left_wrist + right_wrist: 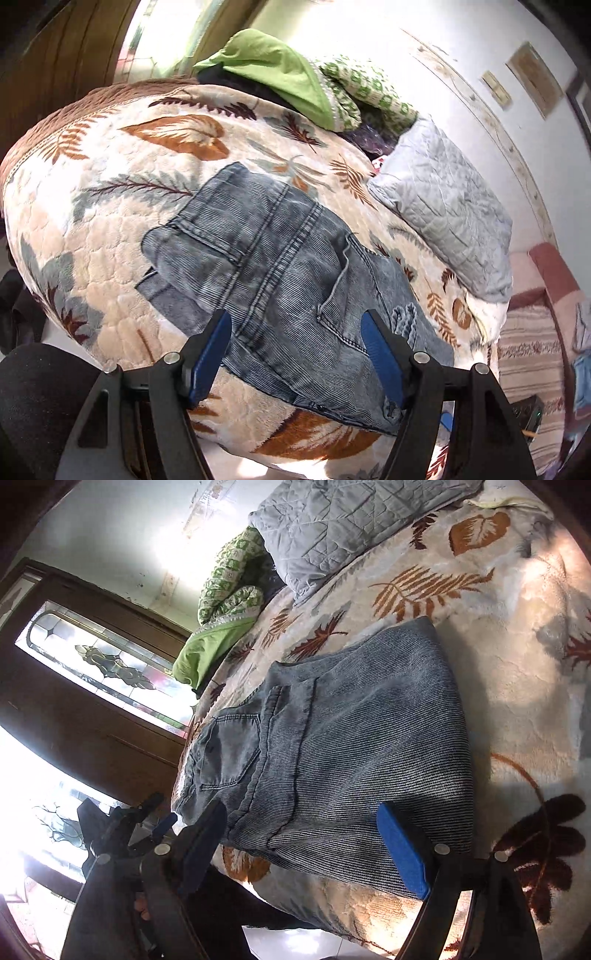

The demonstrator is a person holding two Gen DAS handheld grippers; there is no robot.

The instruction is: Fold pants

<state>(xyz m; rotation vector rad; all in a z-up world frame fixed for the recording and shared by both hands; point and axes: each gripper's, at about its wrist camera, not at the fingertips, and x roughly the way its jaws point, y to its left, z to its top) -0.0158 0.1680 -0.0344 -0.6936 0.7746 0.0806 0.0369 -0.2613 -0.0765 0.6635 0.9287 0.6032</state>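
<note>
Ahead of both grippers, the pants point(280, 254), a ribbed, faded blue-grey denim with stitched seams and a patch pocket, are seen folded into a thick, roughly rectangular bundle on a plush quilted blanket point(110, 229) printed with orange, brown and grey leaves. The left gripper point(295, 354) is held just above the near end of the bundle, its blue-padded jaws spread apart with nothing clamped between them, though denim is seen through the gap. The right gripper point(306, 845) is likewise held wide, its pads clear of the cloth, the folded edge lying just beyond its tips; nothing is gripped. Beyond the pants, a grey quilted pillow point(447, 206) with diamond stitching is propped, and beside it a heap of bedding is piled: a green sheet point(273, 70) over a green-and-white patterned quilt point(365, 92). To the right gripper's left, a dark wooden door with leaded glass point(96, 664) is visible, and the other gripper is glimpsed near it.
</note>
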